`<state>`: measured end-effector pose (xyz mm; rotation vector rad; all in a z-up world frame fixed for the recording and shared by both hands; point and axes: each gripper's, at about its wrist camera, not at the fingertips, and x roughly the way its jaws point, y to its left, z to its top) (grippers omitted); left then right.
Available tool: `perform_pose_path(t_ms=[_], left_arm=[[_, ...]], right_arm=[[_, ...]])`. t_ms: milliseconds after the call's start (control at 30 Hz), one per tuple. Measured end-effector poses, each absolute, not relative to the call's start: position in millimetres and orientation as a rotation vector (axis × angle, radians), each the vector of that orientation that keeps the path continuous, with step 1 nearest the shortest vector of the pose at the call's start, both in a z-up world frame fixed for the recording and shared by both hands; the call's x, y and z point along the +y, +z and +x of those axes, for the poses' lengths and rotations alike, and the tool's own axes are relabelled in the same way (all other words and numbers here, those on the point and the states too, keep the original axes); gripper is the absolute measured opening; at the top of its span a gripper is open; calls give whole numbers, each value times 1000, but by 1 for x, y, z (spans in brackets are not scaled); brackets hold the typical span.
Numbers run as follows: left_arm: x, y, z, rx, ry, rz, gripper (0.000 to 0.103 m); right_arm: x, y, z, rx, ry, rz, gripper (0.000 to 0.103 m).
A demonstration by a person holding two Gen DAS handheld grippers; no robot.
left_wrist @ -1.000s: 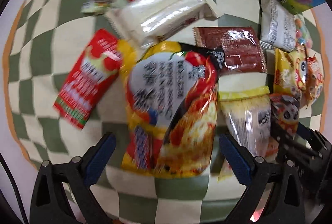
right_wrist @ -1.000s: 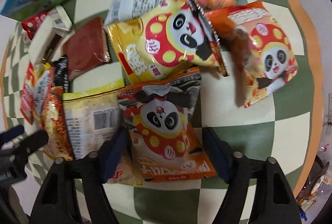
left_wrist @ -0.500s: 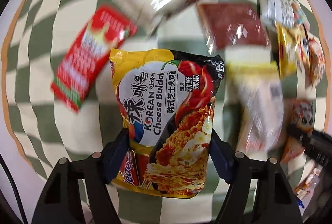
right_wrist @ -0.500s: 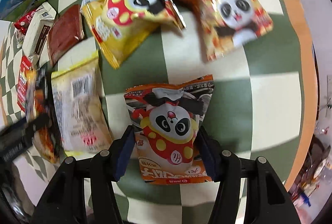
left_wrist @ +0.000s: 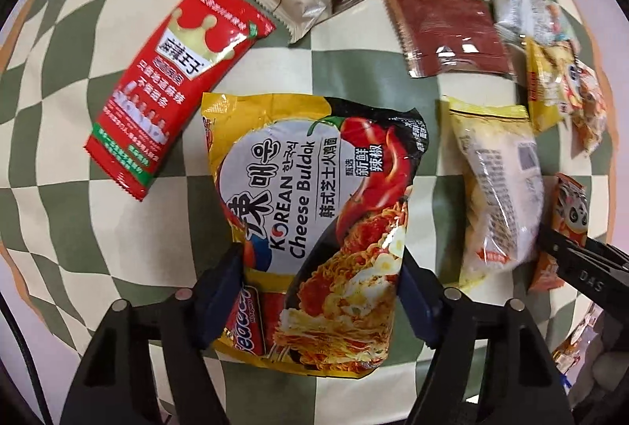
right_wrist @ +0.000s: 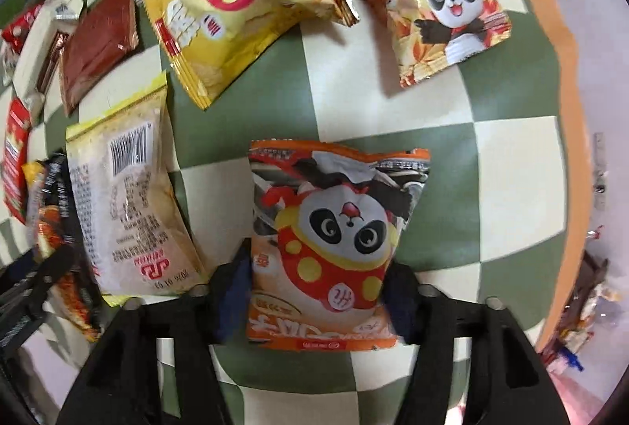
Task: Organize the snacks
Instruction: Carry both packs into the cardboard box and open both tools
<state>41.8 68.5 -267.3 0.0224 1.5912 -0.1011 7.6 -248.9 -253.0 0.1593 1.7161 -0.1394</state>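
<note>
Already both tongs are loaded. The left gripper [left_wrist: 320, 277] is clenched on the lower sides of a Korean Buldak cheese noodle packet [left_wrist: 314, 224]; its jaws have just been closing, and the blue pads press the wrapper inward. The grip is low, near one end, so the packet hangs face-on over the checkered cloth [left_wrist: 129, 228], apparently lifted clear of it. Just off its upper left corner lies a red crown-printed snack pouch [left_wrist: 173, 87], and to its right a pale yellow bag [left_wrist: 499, 189] with the barcode side up.

The right gripper [right_wrist: 318, 301] is likewise clamped, its jaws having just been closing on an orange panda snack bag [right_wrist: 334, 244], which is squeezed at its lower sides and puffed above. Further up the cloth lie a yellow panda bag [right_wrist: 236, 4] and another orange panda bag [right_wrist: 444, 4], near the cloth's orange border [right_wrist: 566, 71]. Taking one packet in each hand probably lets like join like.
</note>
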Motion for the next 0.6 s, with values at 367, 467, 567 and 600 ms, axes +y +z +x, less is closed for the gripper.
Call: perform_pose_path(t_ms=[367, 467, 567, 600], left_arm=[[99, -143, 21, 1476, -181, 5, 68], [109, -89, 28, 1411, -202, -41, 68], [106, -39, 55, 1337, -220, -98, 68], [106, -21, 67, 1313, -226, -121, 68]], right_arm=[[-253, -169, -10, 1562, -100, 334, 52], [-255, -131, 7, 1491, -32, 382, 52], [-253, -94, 31, 1423, 43, 388, 52], [-249, -82, 39, 1403, 65, 389, 52]])
